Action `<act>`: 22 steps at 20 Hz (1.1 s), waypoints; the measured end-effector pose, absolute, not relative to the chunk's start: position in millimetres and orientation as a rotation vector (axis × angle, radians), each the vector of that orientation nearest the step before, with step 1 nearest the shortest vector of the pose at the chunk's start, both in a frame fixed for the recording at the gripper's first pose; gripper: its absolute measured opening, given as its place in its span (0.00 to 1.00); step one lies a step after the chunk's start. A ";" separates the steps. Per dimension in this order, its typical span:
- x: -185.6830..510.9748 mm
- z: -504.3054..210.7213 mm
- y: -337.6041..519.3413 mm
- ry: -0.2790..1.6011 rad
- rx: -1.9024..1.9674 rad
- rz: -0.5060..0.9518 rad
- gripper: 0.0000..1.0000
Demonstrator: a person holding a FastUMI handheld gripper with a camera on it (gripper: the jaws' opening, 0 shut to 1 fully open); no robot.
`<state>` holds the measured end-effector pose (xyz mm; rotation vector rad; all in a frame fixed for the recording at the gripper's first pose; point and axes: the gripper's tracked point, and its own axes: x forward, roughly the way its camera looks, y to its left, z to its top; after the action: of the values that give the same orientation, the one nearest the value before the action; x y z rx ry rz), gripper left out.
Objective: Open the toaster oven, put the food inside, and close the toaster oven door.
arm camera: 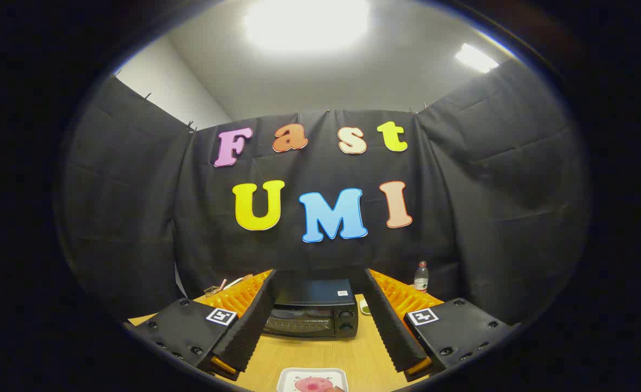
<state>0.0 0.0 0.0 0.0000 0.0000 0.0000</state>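
A black toaster oven (314, 308) stands on the wooden table (320, 354), beyond my fingers and framed between them; its door is closed, knobs on its right side. Nearer to me, just below the gap between the fingers, lies a white tray (312, 379) with a pink round piece of food (313, 385) on it. My gripper (320, 348) is open, fingers spread wide with nothing between them, held above the table short of the oven.
A clear plastic bottle (421, 276) stands at the back right by the black cloth wall. A small green-topped item (364, 307) lies right of the oven. Some small objects (223, 286) sit at the back left of the table.
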 end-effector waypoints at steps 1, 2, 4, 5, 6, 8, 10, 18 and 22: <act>1.5 0.2 0.0 0.003 0.000 -0.001 0.98; 3.0 -0.8 0.3 0.004 0.001 -0.003 0.98; 4.7 -3.4 2.4 0.012 0.003 -0.003 0.98; 5.9 -4.6 2.9 0.016 0.001 -0.001 0.98; 7.0 -5.4 3.3 0.021 -0.002 0.000 0.98; 7.0 -5.5 3.9 0.024 -0.004 0.000 0.98; 7.6 -4.5 5.5 0.021 0.000 0.004 0.98; 10.0 -2.3 5.0 0.018 0.029 0.011 0.98; 21.3 -1.0 12.2 0.017 0.040 0.021 0.98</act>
<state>21.3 12.2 -1.0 0.0399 0.0172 0.0212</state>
